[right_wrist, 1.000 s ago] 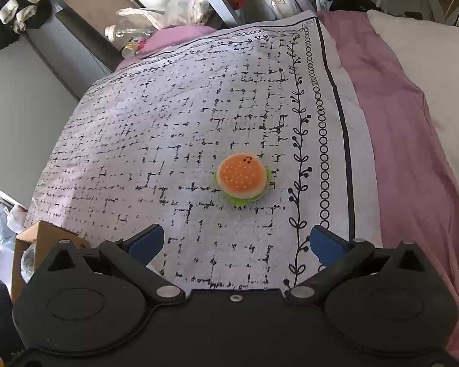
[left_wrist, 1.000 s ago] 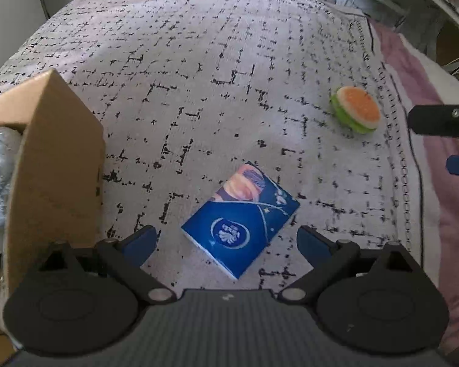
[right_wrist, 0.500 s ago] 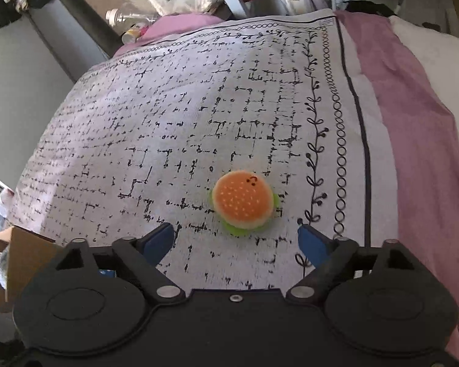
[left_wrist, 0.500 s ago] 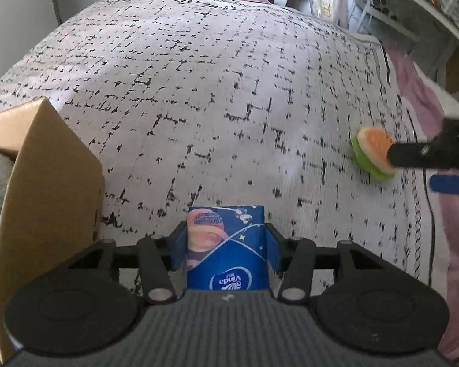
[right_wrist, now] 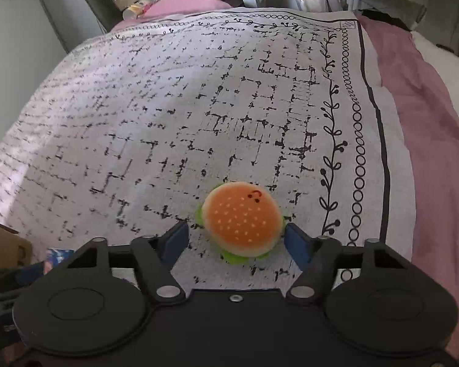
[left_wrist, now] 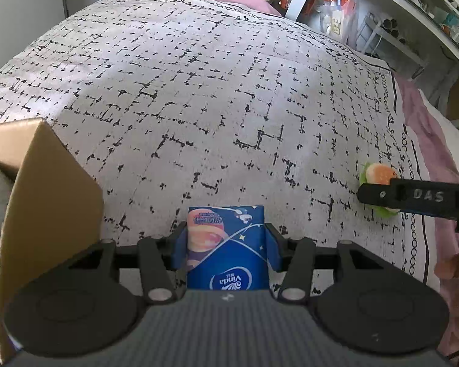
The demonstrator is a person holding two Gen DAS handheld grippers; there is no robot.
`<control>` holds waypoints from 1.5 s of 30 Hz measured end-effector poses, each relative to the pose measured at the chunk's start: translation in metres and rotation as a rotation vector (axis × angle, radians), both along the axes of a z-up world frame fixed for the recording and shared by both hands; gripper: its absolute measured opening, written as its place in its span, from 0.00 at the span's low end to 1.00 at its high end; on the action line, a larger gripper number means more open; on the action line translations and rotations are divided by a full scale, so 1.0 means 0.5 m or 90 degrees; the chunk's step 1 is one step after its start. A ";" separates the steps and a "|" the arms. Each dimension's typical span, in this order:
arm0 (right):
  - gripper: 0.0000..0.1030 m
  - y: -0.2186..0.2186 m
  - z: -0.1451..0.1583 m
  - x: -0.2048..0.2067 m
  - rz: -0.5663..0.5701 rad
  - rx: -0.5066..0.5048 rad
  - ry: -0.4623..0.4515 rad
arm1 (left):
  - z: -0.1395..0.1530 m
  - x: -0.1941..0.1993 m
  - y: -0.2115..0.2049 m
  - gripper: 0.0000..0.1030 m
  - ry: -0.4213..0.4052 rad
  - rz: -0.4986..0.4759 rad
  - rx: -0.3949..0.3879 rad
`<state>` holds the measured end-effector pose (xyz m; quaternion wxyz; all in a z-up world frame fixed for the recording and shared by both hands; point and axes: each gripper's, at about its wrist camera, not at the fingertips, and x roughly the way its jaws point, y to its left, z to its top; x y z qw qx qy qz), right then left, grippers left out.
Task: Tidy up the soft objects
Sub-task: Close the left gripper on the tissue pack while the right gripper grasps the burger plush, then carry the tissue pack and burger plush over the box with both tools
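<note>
Bedspread [left_wrist: 199,98] centre and far edge wide open, free passage. Cardboard box [left_wrist: 49,202] stands at the near-left edge, blocking that side. Plush burger [right_wrist: 241,218] sits near the right border. Cluttered shelving [left_wrist: 382,15] past the far-right corner.

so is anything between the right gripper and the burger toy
Nothing visible. The burger toy already sits between the right gripper's closing jaws, with only bare bedspread in the small gaps on each side.
</note>
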<state>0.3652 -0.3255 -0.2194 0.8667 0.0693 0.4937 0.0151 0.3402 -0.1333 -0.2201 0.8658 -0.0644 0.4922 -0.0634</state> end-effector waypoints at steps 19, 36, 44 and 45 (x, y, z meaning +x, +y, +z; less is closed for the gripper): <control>0.47 0.032 0.082 -0.074 -0.023 0.007 -0.016 | 0.062 -0.047 0.021 0.49 -0.023 -0.010 -0.039; 0.47 0.095 0.172 -0.198 -0.054 0.017 -0.039 | 0.157 -0.138 0.091 0.49 -0.056 -0.023 -0.063; 0.47 0.143 0.212 -0.236 -0.045 0.026 -0.061 | 0.202 -0.184 0.137 0.49 -0.079 -0.012 -0.072; 0.47 0.148 0.217 -0.239 -0.044 0.026 -0.064 | 0.208 -0.188 0.143 0.49 -0.083 -0.011 -0.074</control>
